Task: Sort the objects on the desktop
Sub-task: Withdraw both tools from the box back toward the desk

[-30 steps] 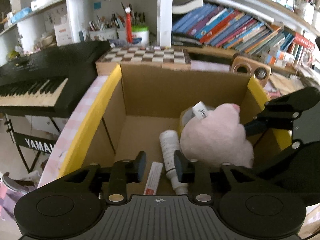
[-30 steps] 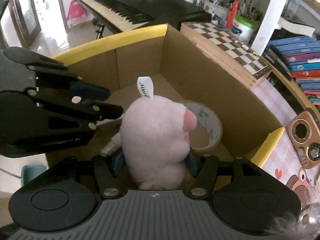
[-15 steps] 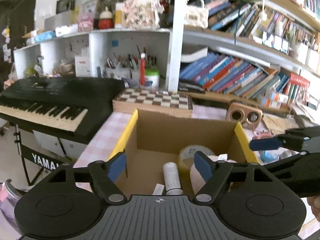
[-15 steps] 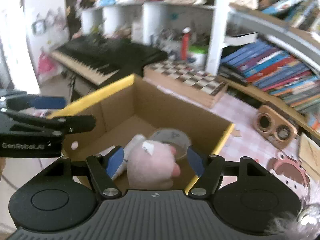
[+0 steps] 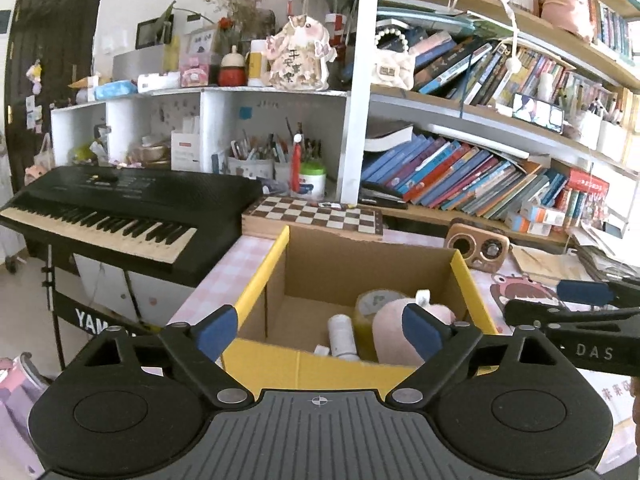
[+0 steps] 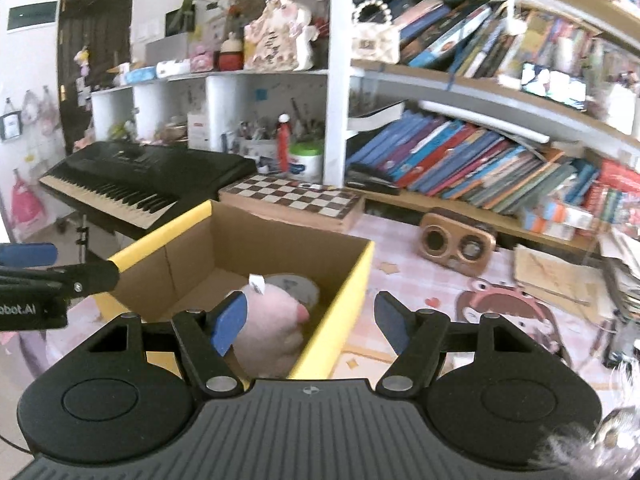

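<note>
We hold the left claw (image 5: pixel 320 330) with its jaws spread wide and nothing between them, above the near wall of the cardboard box (image 5: pixel 360 264). The right claw (image 6: pixel 310 318) is likewise spread wide and grips nothing; it sits over the box's right-hand yellow edge.

The box stands open on the desk (image 6: pixel 400 276), which is covered with a pink checked cloth. Inside the box we note:

- A pink plush toy (image 5: pixel 400 320) at 3 o'clock on the box floor, with a white tag (image 6: pixel 256 283) sticking up from its top.
- A roll of tape (image 5: pixel 374 300) just behind the toy, touching it.
- A white bottle (image 5: pixel 341 336) lying at 6 o'clock, just beside the tape roll.

In the left wrist view the right claw enters at 3 o'clock, beyond the box. In the right wrist view the left claw (image 6: pixel 40 264) enters at 9 o'clock, near the box's left corner.

Around the box:

- A chessboard (image 5: pixel 316 216) lies at 12 o'clock, just behind the box.
- A wooden speaker (image 5: pixel 478 249) stands at 2 o'clock.
- A keyboard (image 5: pixel 120 208) on a stand occupies 10 o'clock, off the desk.
- Shelves of books (image 5: pixel 460 172) fill the background.
</note>
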Motion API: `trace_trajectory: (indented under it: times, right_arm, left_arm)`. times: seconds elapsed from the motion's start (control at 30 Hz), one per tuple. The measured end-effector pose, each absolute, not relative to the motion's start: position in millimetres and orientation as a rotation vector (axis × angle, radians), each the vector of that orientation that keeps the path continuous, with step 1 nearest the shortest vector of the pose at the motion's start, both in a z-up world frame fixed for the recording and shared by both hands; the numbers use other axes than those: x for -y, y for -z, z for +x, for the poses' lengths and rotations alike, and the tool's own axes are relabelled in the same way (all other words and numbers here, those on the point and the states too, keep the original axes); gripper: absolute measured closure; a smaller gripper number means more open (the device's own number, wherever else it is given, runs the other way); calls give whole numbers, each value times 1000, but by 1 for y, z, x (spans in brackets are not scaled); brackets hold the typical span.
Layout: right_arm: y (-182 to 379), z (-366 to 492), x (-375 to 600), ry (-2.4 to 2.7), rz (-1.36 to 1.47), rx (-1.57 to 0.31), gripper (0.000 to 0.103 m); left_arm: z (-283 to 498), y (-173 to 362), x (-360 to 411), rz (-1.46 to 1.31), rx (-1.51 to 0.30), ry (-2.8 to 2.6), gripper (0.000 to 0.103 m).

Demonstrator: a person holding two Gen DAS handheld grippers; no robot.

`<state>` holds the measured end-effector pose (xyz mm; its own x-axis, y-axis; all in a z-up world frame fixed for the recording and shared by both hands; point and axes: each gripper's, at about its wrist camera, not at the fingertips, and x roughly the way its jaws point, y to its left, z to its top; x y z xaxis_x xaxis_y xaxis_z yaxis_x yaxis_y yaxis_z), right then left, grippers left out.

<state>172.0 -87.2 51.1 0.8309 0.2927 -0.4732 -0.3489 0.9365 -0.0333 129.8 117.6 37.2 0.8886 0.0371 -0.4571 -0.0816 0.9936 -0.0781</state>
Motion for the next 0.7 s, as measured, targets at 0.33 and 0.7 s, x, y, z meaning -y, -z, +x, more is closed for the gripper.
trace_trajectory:
  times: [0.33,0.7]
  right_arm:
    - [-39,107,105,-235,-82,-451,34]
    - [-20,58,116,-196,-51,-492,34]
  left_arm:
    - [83,-33,-115,-113,-475,-63,10]
    - [47,-29,-100,-87,-495,-21,10]
